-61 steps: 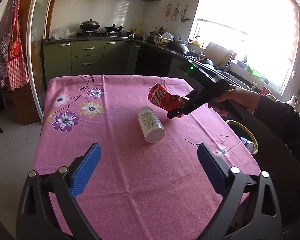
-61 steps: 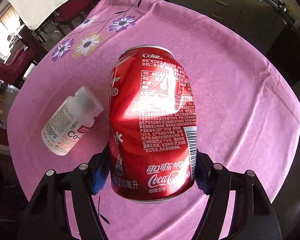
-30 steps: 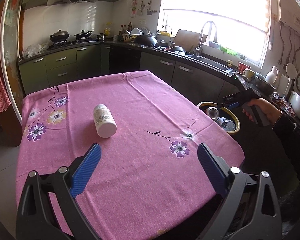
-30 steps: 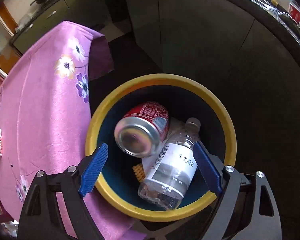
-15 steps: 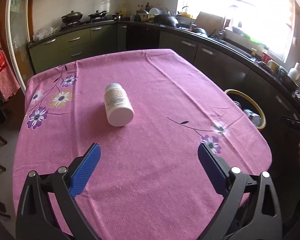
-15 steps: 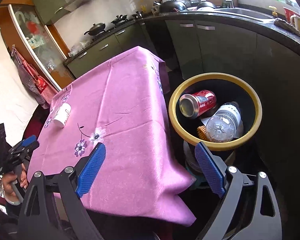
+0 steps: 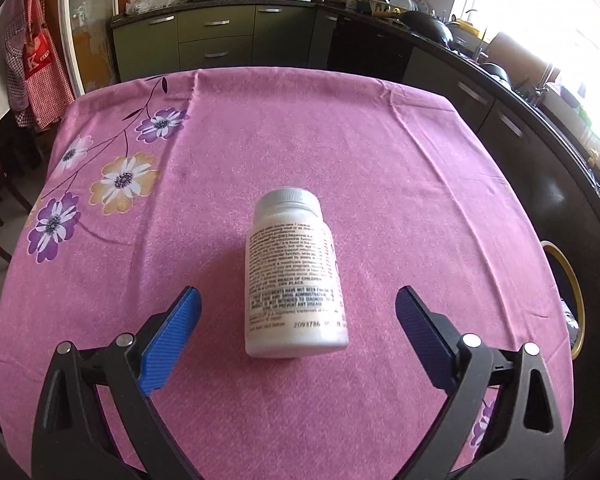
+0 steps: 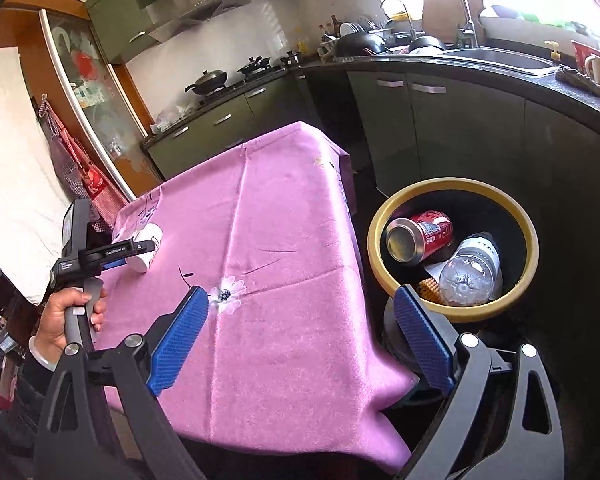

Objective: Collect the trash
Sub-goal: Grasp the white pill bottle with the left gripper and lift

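Pink tablecloth (image 7: 379, 152): white bottle (image 7: 294, 276) on side, cap pointing away; left tool (image 7: 298, 316) agape, astride it, untouching.

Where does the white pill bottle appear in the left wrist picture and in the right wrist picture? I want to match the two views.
Left wrist view: the white pill bottle lies on its side in the centre, cap pointing away, between the open blue pads of the left gripper.
Right wrist view: the bottle is small at the left, partly hidden behind the left gripper.
Shared landmark: the yellow-rimmed bin, at the right edge in the left wrist view.
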Demonstrator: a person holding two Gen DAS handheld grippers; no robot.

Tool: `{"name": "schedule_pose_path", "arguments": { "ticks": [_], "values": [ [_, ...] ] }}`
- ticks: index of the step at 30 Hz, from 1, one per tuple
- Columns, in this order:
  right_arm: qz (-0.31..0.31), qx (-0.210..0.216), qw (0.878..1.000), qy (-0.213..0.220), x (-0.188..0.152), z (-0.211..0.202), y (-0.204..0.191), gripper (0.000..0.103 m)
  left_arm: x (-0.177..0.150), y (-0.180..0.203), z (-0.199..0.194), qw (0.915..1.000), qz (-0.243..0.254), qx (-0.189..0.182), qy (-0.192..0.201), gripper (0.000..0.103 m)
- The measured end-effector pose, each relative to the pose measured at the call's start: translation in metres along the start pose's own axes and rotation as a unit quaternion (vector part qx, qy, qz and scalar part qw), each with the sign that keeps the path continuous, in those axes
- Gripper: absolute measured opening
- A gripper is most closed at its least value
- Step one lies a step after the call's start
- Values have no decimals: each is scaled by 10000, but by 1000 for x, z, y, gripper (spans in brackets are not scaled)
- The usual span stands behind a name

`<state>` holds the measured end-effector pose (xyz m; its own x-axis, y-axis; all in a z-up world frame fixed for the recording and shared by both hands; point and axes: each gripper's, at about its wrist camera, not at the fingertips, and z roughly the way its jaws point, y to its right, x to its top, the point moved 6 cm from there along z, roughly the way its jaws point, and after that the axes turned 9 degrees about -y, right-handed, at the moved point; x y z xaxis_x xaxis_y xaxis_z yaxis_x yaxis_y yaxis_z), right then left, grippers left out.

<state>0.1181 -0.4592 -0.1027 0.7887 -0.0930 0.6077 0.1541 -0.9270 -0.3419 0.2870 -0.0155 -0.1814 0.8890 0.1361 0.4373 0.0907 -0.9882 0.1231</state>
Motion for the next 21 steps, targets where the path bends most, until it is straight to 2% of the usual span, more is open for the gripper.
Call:
{"name": "schedule_pose_path", "arguments": {
  "ticks": [3, 5, 9, 15, 17, 21],
  "values": [
    [28, -50, 10000, -22, -1, 5, 3, 93, 4, 1, 9, 9999, -28, 143, -72, 86],
    [74, -30, 10000, -45, -3, 7, 5, 93, 5, 0, 12, 9997, -59, 181, -128, 76],
    [106, 12, 9999, -82, -5, 12, 6, 93, 7, 2, 15, 9994, -45, 292, -168, 72],
    [154, 67, 9998, -87, -7, 15, 6, 93, 12, 0, 16, 9987, -25, 459, -199, 54],
    [161, 69, 9998, -76, -8, 14, 7, 93, 13, 0, 15, 9987, 2, 468, -219, 45],
    [151, 38, 9999, -27, -9, 11, 7, 93, 11, 0, 14, 9987, 85, 443, -237, 45]
  ]
}}
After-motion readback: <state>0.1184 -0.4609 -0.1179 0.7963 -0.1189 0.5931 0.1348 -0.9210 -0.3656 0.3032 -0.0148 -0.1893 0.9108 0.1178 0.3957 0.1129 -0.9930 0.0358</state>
